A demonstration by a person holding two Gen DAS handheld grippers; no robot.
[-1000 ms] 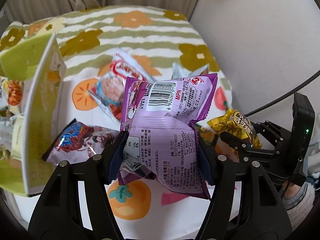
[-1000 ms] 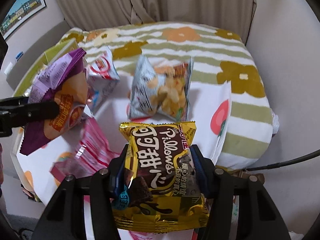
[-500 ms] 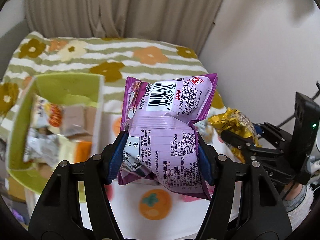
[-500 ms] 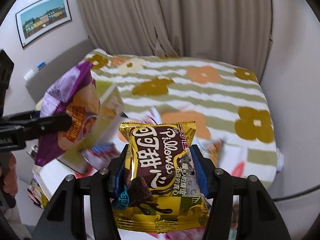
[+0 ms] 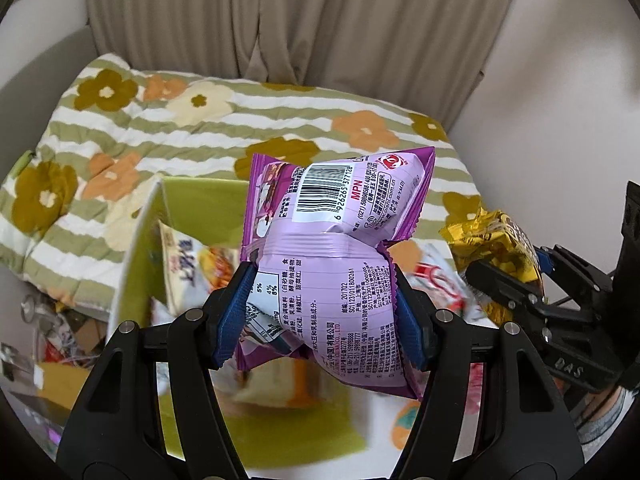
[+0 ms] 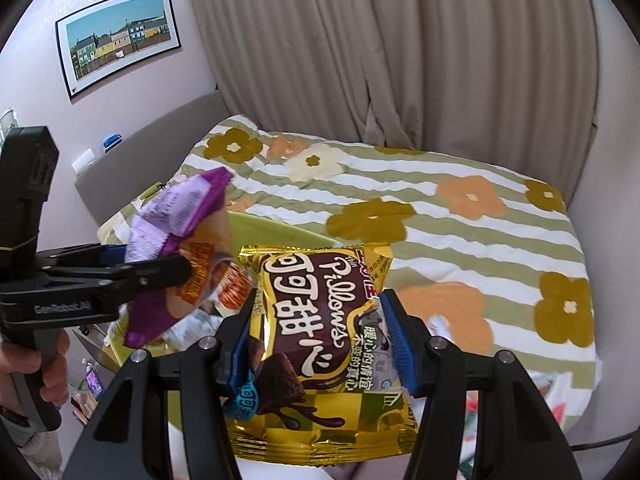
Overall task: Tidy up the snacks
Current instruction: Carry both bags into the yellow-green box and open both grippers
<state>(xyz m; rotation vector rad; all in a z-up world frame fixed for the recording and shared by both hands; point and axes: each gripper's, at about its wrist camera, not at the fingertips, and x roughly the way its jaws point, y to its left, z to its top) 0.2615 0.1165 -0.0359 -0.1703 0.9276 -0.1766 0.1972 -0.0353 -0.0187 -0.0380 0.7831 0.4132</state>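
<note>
1. Two grippers are in view, each clamped on one snack bag. The left gripper [image 5: 322,306] has its blue pads pressed into the sides of a purple snack bag [image 5: 336,240], barcode side up, pinching it at the waist.
2. The right gripper [image 6: 320,334] is closed the same way on a gold-and-brown snack bag [image 6: 320,344], printed face toward the camera.
3. The landmark is one green box [image 5: 188,196], open at the top, standing on the near end of the bed. The purple bag hangs in the air above the box's opening; the gold bag hangs just to the right of the box.
4. Inside the box at least two packets show: a pale packet [image 5: 180,264] leaning against the left wall and an orange-printed one beside it. The rest is blurred, so I cannot count further.
5. To the right of the box lies one red-and-white packet [image 5: 436,284], smeared by motion.
6. Behind the box spreads one striped floral blanket [image 5: 240,128], and beyond it one beige curtain [image 5: 320,20].
7. One framed picture [image 6: 120,36] hangs on the wall up and to the left of the box.
8. The purple bag hides much of the box's interior, and clutter left of the box is too blurred to name.
</note>
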